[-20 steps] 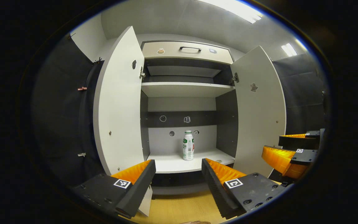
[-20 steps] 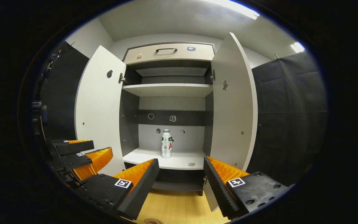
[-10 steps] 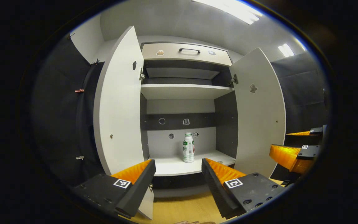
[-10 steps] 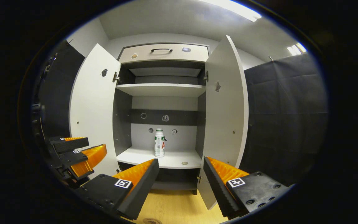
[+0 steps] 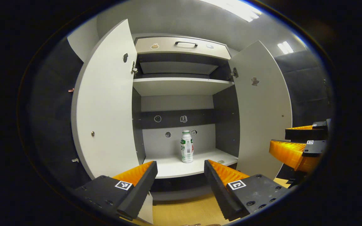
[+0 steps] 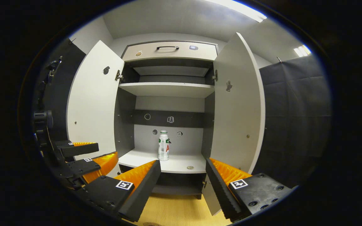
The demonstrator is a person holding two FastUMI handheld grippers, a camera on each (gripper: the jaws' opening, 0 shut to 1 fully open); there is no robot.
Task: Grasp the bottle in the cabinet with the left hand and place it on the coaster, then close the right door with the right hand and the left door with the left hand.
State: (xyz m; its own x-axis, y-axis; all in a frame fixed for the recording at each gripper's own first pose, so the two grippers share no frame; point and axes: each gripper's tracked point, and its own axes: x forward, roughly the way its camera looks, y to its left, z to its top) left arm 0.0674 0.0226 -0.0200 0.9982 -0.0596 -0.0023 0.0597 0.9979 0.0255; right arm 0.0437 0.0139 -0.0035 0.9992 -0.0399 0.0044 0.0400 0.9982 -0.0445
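Note:
A white bottle [image 5: 187, 146] with a green and red label stands upright on the lower shelf [image 5: 174, 168] of the open cabinet, near its back wall. My left gripper [image 5: 180, 164] is open in front of the shelf edge, well short of the bottle, with nothing between its fingers. In the right gripper view the bottle [image 6: 163, 146] stands just left of centre, and my right gripper [image 6: 183, 163] is open and empty before the shelf. Both white doors stand wide open: the left door [image 5: 105, 103] and the right door [image 5: 262, 106].
A small round disc [image 6: 190, 167] lies on the shelf to the right of the bottle. A drawer with a dark handle [image 5: 185, 44] tops the cabinet above an upper shelf [image 5: 181, 84]. A wooden surface [image 5: 184, 210] lies below. Black cloth hangs on both sides.
Both views have drawn a little nearer to the cabinet, and the left door looks larger in the left gripper view. Both grippers stay open and the bottle has not moved.

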